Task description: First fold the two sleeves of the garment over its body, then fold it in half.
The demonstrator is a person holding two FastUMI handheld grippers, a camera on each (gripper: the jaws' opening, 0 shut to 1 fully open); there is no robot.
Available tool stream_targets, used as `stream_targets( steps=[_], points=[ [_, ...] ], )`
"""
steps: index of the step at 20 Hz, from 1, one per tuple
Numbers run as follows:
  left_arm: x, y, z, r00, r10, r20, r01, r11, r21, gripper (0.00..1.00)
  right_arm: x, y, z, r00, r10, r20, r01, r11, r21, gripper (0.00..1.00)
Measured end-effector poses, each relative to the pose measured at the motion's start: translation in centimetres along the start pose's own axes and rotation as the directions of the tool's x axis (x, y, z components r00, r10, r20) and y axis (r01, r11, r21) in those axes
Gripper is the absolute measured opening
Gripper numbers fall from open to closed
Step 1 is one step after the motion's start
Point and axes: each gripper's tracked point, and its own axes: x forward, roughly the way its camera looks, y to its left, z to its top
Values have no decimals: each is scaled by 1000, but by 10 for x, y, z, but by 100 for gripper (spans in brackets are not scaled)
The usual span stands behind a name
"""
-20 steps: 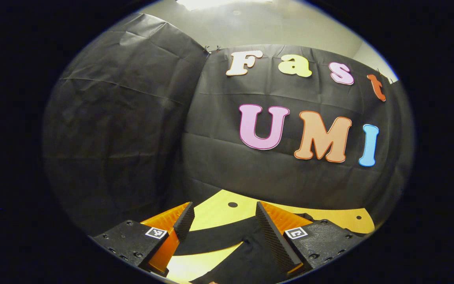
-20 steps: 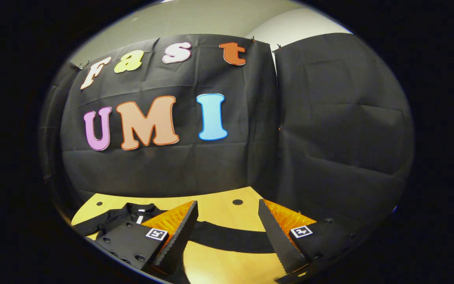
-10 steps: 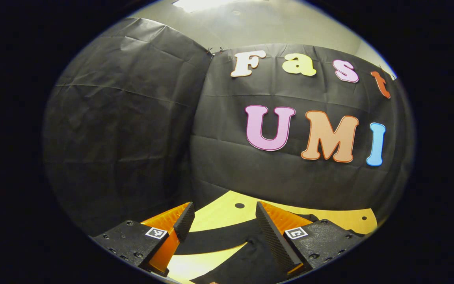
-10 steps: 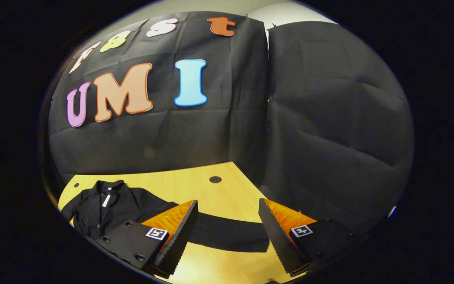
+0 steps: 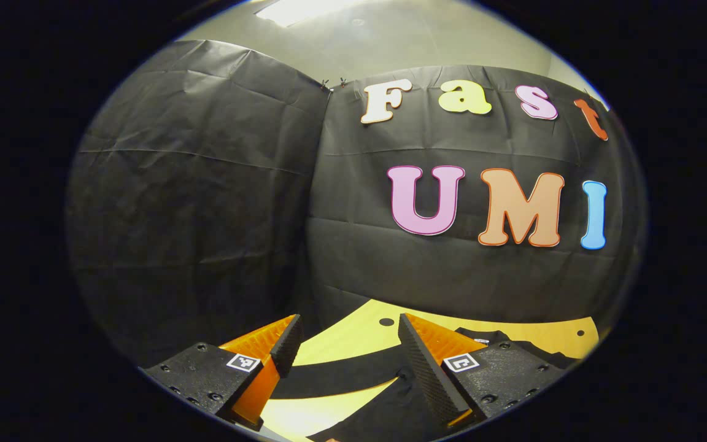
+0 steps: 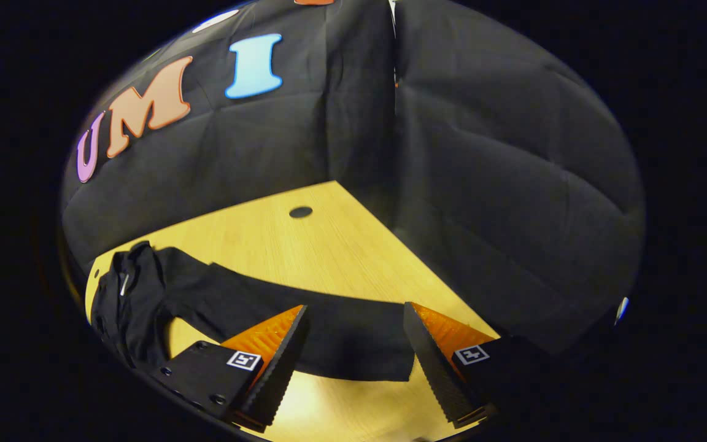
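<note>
Wooden worktop (image 6: 329, 245) now fills more of my right view; right hand-held gripper (image 6: 353, 362), tipped down, gapes wide over the sleeve (image 6: 341, 334), ready to grasp.

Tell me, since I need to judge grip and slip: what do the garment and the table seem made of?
Garment: soft, thin woven or knit fabric, matte black; it lies limp and creased, with the sleeve flat on the table. Table: looks like wood or wood-look laminate, smooth with a slight sheen; fine grain lines and a glare patch show.
</note>
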Motion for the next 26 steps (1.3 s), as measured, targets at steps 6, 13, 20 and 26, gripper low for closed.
stream_targets(
  steps=[6,13,20,26],
  points=[
    [-3,12,-6,999,38,-21,-39,999,-20,90,26,-8,-23,998,-8,-61,6,999,-32,98],
    [-6,18,-7,999,51,-13,-51,999,2,90,34,-18,-42,993,-25,-114,22,1000,-20,99],
    [-4,11,-14,999,29,-35,-29,999,-13,92,36,-15,-44,994,-19,-108,18,1000,-9,95],
    [-2,2,-14,999,5,-33,-6,1000,-7,91,37,-8,-43,993,20,-114,-24,999,-33,79]
  ],
)
